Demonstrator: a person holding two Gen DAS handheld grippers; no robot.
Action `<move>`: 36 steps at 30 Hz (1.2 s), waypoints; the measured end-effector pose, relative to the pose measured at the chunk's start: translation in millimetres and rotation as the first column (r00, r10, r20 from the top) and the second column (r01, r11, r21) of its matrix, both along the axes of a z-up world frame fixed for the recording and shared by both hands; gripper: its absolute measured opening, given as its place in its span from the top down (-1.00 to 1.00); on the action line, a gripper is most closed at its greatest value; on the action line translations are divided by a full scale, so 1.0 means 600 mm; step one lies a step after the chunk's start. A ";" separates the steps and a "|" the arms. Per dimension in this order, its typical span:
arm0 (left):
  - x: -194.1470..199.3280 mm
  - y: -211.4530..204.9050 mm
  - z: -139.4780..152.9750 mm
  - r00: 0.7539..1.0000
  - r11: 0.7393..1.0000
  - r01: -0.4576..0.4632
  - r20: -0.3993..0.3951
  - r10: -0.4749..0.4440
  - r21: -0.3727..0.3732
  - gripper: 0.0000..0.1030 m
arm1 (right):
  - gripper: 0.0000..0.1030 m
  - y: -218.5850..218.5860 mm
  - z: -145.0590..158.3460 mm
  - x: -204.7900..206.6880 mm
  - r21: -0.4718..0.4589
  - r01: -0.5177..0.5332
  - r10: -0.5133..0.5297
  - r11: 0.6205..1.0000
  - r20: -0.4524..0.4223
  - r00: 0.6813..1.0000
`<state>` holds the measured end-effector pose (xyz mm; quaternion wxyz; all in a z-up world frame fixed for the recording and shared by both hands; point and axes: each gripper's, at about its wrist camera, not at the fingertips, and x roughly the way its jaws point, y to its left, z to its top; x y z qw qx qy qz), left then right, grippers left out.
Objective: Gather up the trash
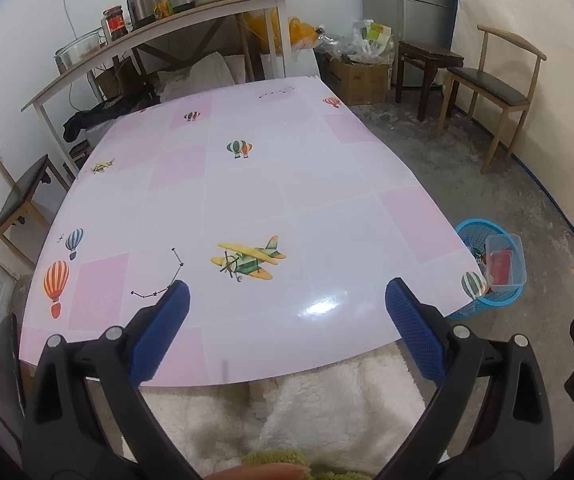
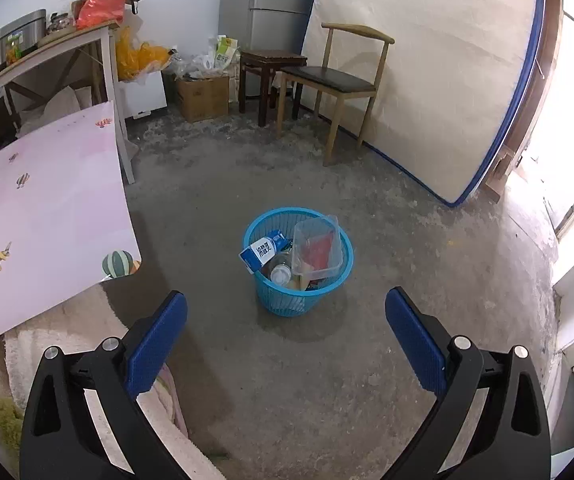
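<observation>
The blue fingers point(image 1: 177, 300) of the left gripper point(image 1: 287, 304) are wide apart and hold nothing over the near edge of the pink table point(image 1: 247, 184), and the right gripper point(image 2: 287, 312) is wide apart and empty too, above the floor. All the trash I can see sits in 1 blue basket point(image 2: 265, 300) on the floor, right of the table: 1 clear plastic box point(image 2: 319, 248), 1 blue and white carton point(image 2: 261, 250) and 1 clear bottle point(image 2: 281, 272). I think they are light, thin and easy to squash, so hold each softly by its sides.
</observation>
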<state>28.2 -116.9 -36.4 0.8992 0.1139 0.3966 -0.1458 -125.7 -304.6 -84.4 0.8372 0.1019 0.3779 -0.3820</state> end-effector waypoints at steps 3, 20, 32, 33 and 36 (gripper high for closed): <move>0.004 -0.003 0.000 1.000 1.000 -0.002 -0.008 0.002 0.003 -0.83 | -0.87 0.000 -0.001 0.001 0.002 -0.002 0.002 1.000 0.000 1.000; 0.006 -0.005 0.000 1.000 1.000 -0.003 -0.016 0.003 0.007 -0.83 | -0.87 -0.001 0.001 0.005 -0.005 -0.014 0.014 1.000 0.001 1.000; 0.004 -0.004 -0.001 1.000 1.000 -0.002 -0.017 0.002 0.008 -0.83 | -0.87 0.004 0.006 0.011 -0.009 -0.029 0.029 1.000 -0.006 1.000; 0.004 -0.004 -0.001 1.000 1.000 -0.004 -0.017 0.004 0.007 -0.83 | -0.87 0.003 0.007 0.011 -0.009 -0.029 0.029 1.000 -0.004 1.000; 0.004 -0.004 0.000 1.000 1.000 -0.005 -0.019 0.005 0.006 -0.83 | -0.87 0.003 0.006 0.012 -0.011 -0.031 0.031 0.999 -0.008 0.999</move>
